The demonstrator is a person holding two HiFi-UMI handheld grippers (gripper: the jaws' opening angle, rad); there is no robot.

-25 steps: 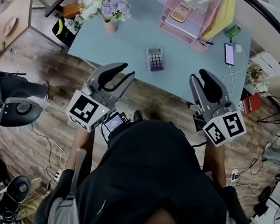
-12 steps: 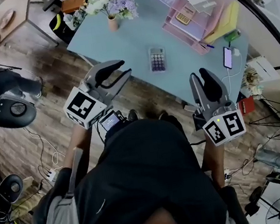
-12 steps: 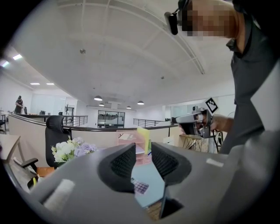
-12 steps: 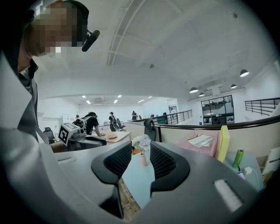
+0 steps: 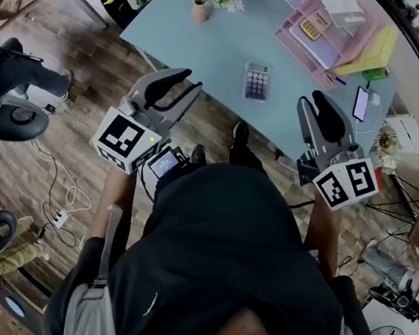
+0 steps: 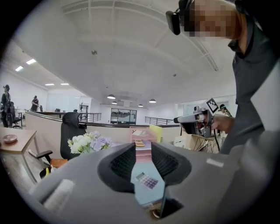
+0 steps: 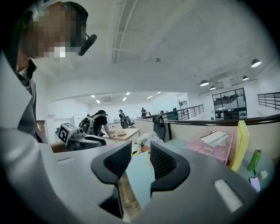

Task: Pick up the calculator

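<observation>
Left gripper [image 5: 186,88] and right gripper [image 5: 317,104] fingers sit narrowly apart, empty; I judge the slim grey plastic calculator [image 5: 256,82] light and stiff, best pinched across its long edges.

Table: pale blue top [image 5: 184,48], as I see it from the head view.
Middle: calculator [image 5: 256,82] — lying flat, alone.
Far edge: flower vase [image 5: 201,9], pink tray [image 5: 307,48].
Right end: phone [image 5: 361,103] — flat.
</observation>
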